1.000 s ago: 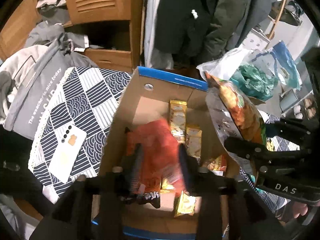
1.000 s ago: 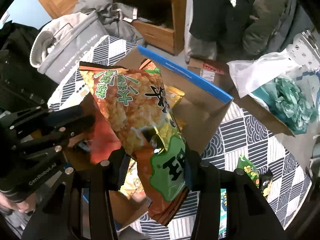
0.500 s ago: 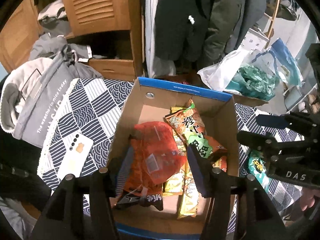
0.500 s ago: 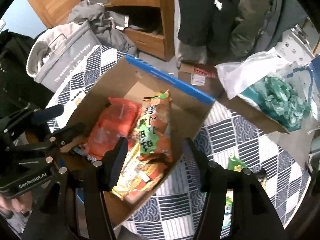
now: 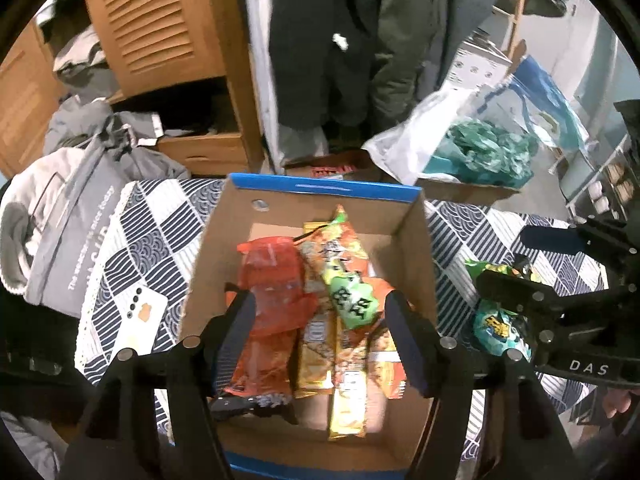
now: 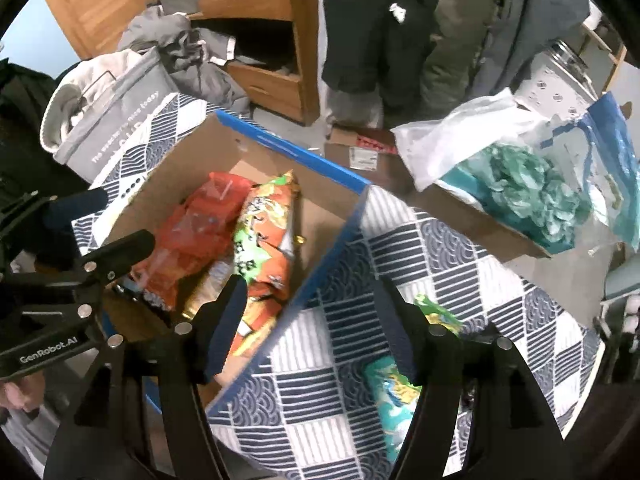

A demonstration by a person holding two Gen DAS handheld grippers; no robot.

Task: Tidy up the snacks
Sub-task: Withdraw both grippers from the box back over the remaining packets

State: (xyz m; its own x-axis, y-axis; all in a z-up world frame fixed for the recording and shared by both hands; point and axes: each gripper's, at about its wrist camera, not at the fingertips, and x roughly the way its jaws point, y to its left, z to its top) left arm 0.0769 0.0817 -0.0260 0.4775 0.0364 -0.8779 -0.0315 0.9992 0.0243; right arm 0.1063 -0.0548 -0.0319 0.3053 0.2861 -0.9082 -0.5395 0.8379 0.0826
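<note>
A cardboard box (image 5: 416,248) with a blue rim sits on a patterned cloth. Inside lie a red snack bag (image 5: 276,300), an orange-and-green chip bag (image 5: 344,276) and gold packets (image 5: 348,404). My left gripper (image 5: 320,316) hovers above the box, jaws opening, nothing between them. My right gripper (image 6: 308,312) hangs over the box's right wall (image 6: 328,256), jaws opening and empty; the chip bag (image 6: 264,236) lies in the box beside the red bag (image 6: 192,232). Teal and green snack bags (image 6: 396,392) lie on the cloth right of the box, partly hidden by a finger.
A white phone (image 5: 140,320) lies on the cloth left of the box. A grey tote bag (image 5: 72,248) stands at far left. Behind are a wooden cabinet (image 5: 160,32), hanging coats (image 5: 352,40) and a plastic bag of teal stuff (image 5: 484,152) in another carton.
The right gripper let go of the chip bag, which now lies in the box; the left gripper let go of the red bag. Both grippers opened and drew back from the box.
</note>
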